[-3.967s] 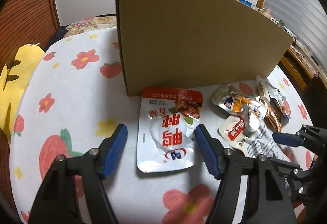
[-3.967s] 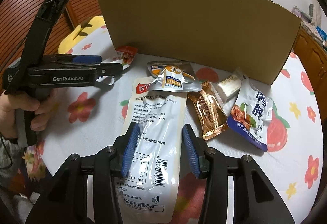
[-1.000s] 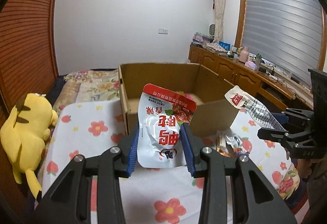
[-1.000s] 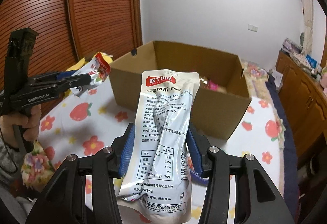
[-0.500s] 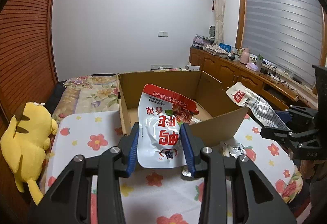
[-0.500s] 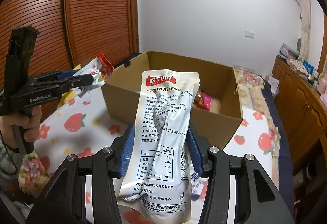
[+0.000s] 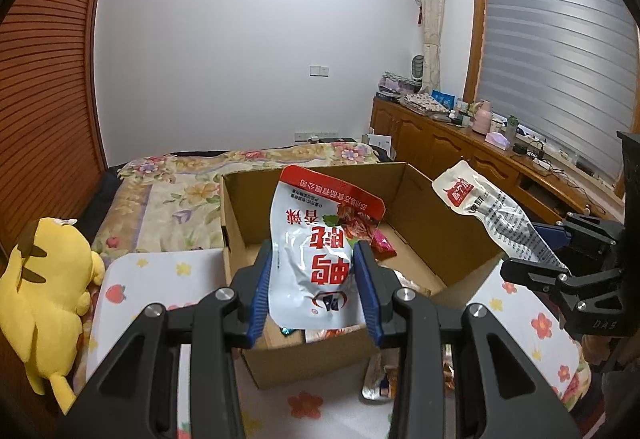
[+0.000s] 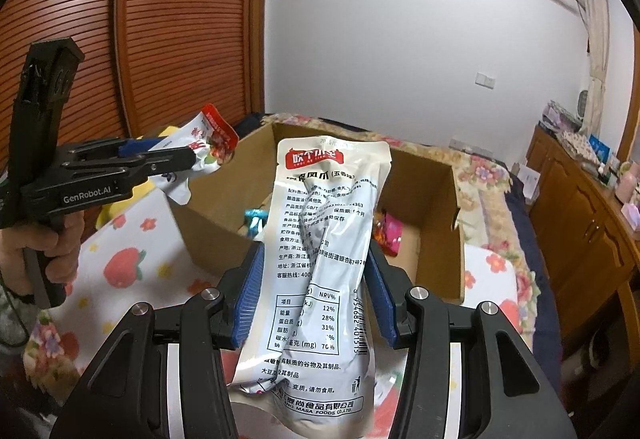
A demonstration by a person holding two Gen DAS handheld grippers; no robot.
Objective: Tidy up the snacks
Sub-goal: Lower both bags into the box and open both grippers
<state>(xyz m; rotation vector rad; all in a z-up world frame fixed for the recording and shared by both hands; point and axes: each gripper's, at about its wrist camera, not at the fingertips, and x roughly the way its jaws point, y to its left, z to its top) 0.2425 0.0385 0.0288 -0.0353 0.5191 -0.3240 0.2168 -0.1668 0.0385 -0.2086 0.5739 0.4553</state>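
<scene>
Snack pouches held above the open cardboard box.
Left tongs are clamped on a red-and-white pouch; right tongs are clamped on a long white pouch. Both pouches hang over the box, which sits on the flowered worktop with other snacks inside.

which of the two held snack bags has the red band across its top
The white pouch in the left gripper: red band, big red characters. The right gripper's long silver bag has only a small red label.
</scene>
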